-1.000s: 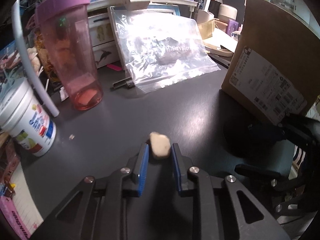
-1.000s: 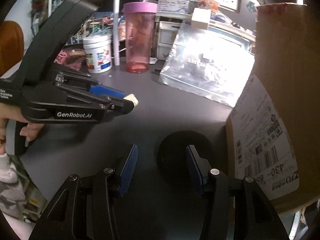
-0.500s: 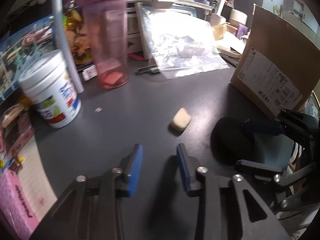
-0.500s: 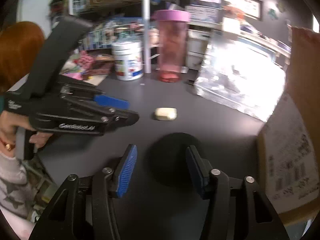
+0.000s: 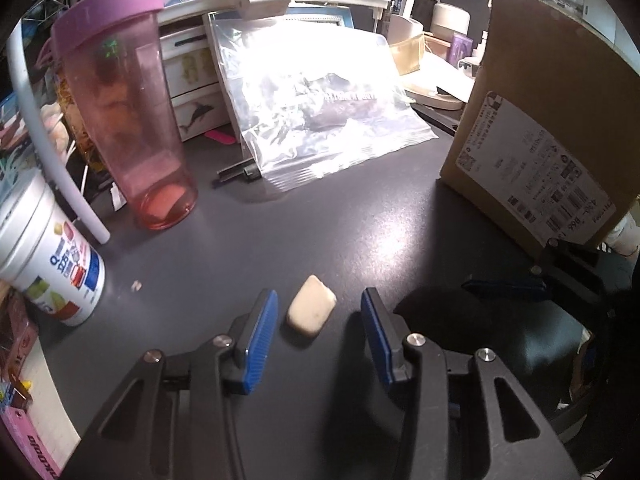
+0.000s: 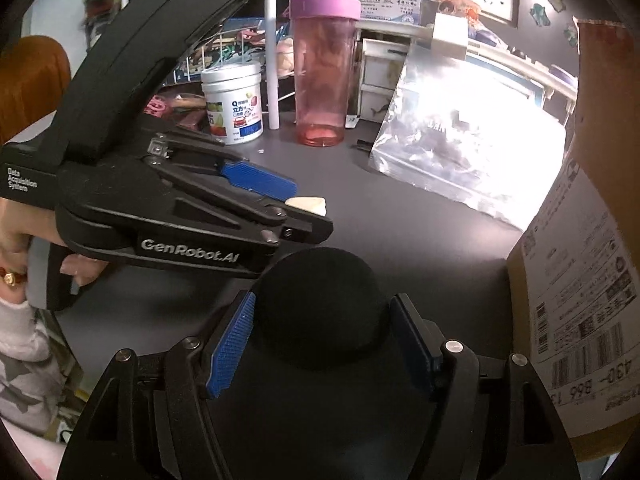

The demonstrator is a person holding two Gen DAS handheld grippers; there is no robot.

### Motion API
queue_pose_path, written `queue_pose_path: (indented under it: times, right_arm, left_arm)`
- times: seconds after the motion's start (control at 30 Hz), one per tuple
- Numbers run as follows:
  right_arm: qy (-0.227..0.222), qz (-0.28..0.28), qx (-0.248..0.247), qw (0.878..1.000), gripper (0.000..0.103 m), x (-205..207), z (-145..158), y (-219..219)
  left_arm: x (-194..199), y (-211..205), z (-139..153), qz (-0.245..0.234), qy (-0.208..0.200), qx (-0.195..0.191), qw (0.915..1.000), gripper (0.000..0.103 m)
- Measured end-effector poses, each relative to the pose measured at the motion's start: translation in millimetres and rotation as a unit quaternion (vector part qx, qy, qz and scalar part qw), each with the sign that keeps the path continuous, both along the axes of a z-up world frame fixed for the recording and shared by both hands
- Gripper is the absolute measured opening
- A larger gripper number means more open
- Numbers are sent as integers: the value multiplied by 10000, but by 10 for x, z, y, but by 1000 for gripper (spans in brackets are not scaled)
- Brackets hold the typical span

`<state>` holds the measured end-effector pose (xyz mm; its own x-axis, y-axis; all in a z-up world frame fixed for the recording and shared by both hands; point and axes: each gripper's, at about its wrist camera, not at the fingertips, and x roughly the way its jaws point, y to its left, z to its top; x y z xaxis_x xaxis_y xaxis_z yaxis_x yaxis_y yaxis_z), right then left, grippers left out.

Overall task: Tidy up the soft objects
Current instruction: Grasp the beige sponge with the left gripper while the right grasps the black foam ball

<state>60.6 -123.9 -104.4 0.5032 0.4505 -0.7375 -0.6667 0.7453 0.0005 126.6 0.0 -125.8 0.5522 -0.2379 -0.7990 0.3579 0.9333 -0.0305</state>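
Observation:
A small cream soft block (image 5: 311, 310) lies on the dark table between the fingers of my left gripper (image 5: 318, 316), which is open around it without touching. The block also shows in the right wrist view (image 6: 307, 204) behind the left gripper (image 6: 304, 208). A round black soft pad (image 6: 320, 308) lies on the table between the open fingers of my right gripper (image 6: 322, 332); whether the pads touch it is unclear. The pad shows in the left wrist view (image 5: 472, 320) beside the right gripper (image 5: 516, 280).
A pink tumbler with a purple lid (image 5: 124, 120) and a white tub (image 5: 48, 256) stand at the left. A clear plastic zip bag (image 5: 320, 108) leans at the back. A cardboard box (image 5: 552, 128) stands at the right. Clutter fills the shelves behind.
The left gripper let go of the cream block, which dropped onto the table, and now straddles it open. The right gripper moved forward around the black pad.

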Motion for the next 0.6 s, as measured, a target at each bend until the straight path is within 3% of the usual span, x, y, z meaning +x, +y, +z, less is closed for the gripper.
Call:
queue_pose_path:
  times: [0.17,0.6]
  right_arm:
    - [-10,34,64,10000,66,-6,-16,-12]
    - [-55,36,269,9996,54,-58,24,-59]
  left_arm:
    - [-5,-25,-5,-25,-76,159,9998,22]
    - [-130,106,33,139,-127,104,9998,21]
